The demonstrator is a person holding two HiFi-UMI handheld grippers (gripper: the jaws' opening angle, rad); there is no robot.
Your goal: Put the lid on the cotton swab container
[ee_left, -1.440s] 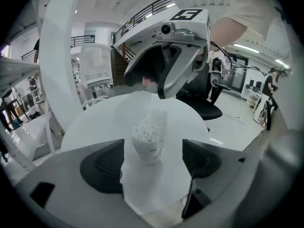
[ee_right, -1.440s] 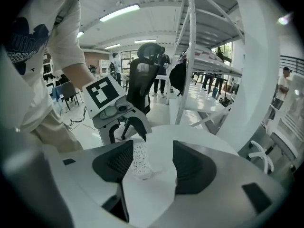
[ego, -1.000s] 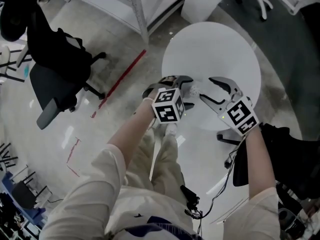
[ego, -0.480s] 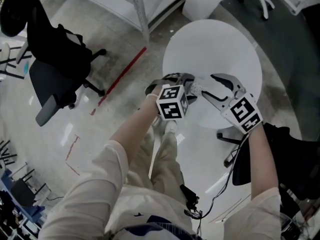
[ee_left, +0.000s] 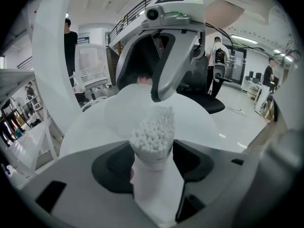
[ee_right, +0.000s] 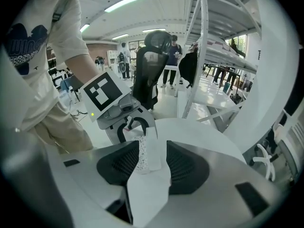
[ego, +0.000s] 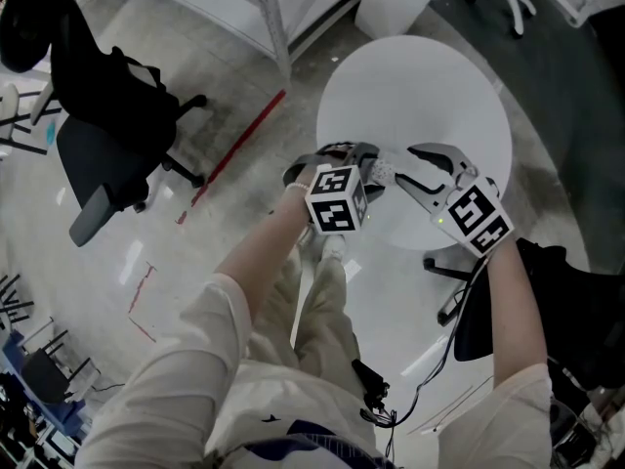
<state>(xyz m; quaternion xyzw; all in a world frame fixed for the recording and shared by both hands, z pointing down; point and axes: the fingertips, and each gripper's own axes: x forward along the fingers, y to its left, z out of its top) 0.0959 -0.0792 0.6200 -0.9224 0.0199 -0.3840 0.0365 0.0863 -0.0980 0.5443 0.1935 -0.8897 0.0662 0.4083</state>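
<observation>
Cotton swab container (ee_left: 153,146), uncapped, is clamped in left tongs (ee_left: 152,161); lid (ee_right: 151,151) is pinched in right tongs (ee_right: 152,167) close by. Both tongs have just been closing. Capping is left.

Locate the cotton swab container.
In the left gripper view, the cotton swab container sits between the left gripper's jaws, which have just been closing, with the white table behind.
</observation>
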